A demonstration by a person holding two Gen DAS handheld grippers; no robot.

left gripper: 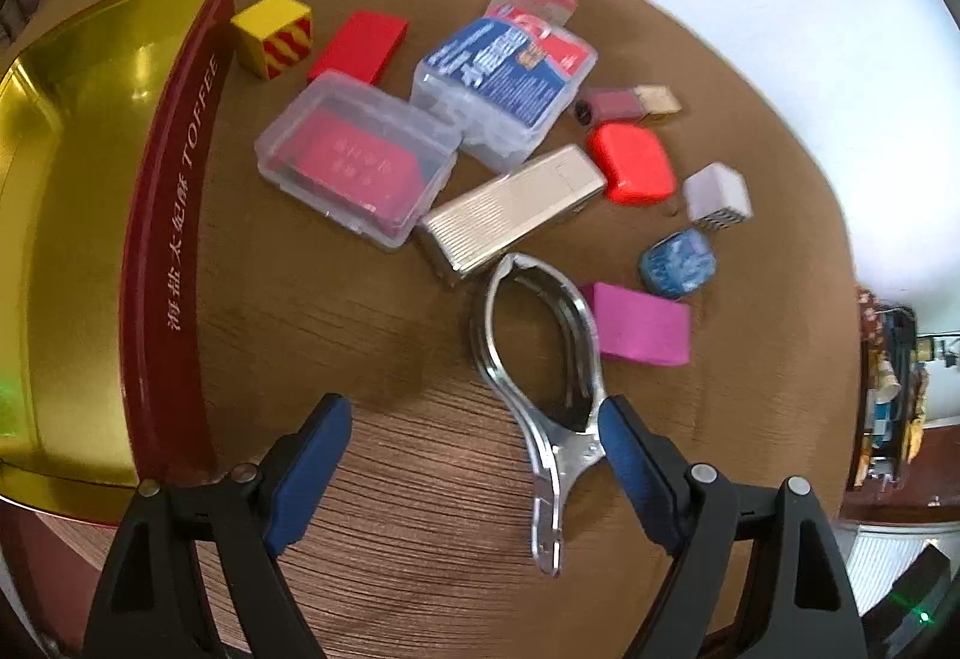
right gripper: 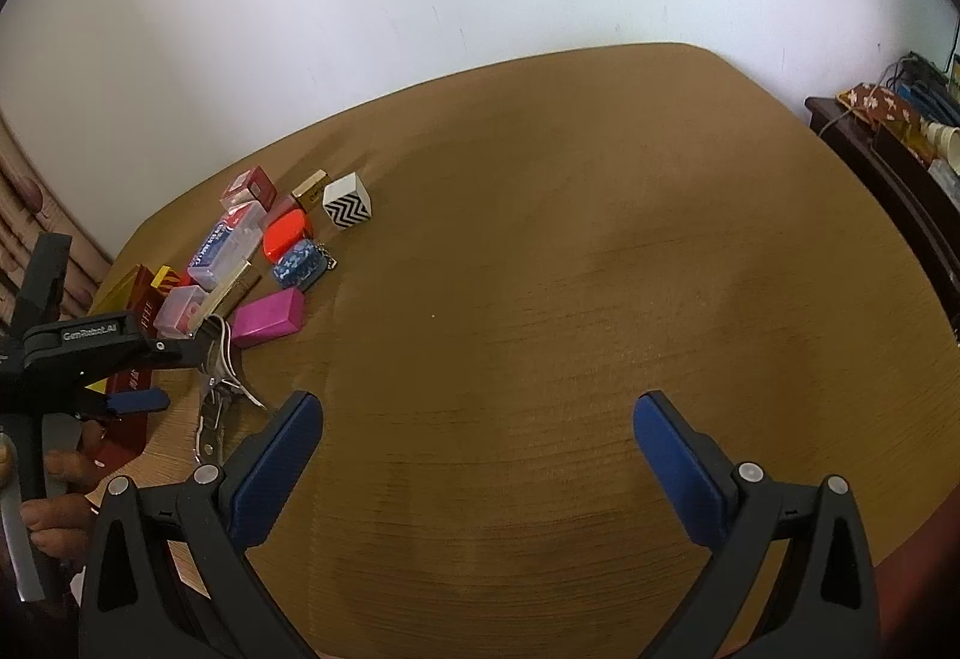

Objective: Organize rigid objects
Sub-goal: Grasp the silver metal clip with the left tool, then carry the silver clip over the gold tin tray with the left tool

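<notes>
My left gripper (left gripper: 477,419) is open, low over the wooden table (left gripper: 390,509). A silver metal spring clip (left gripper: 540,377) lies flat between its fingers, its handle against the right pad (left gripper: 624,449). A red toffee tin (left gripper: 162,263) with a gold inside sits at the left, nothing visible in it. Beyond the clip lie a ribbed silver box (left gripper: 516,209), a pink block (left gripper: 639,323) and a clear case (left gripper: 359,156) with red contents. My right gripper (right gripper: 478,410) is open over bare table (right gripper: 540,299), right of the pile; the clip (right gripper: 219,395) shows at its left.
Also in the pile: a yellow striped cube (left gripper: 273,35), a red block (left gripper: 359,46), a blue-labelled clear box (left gripper: 507,77), an orange-red case (left gripper: 631,162), a white cube (left gripper: 717,194), a blue patterned piece (left gripper: 678,263). A hand (right gripper: 54,509) holds the left tool. A dark cabinet (right gripper: 888,161) stands right.
</notes>
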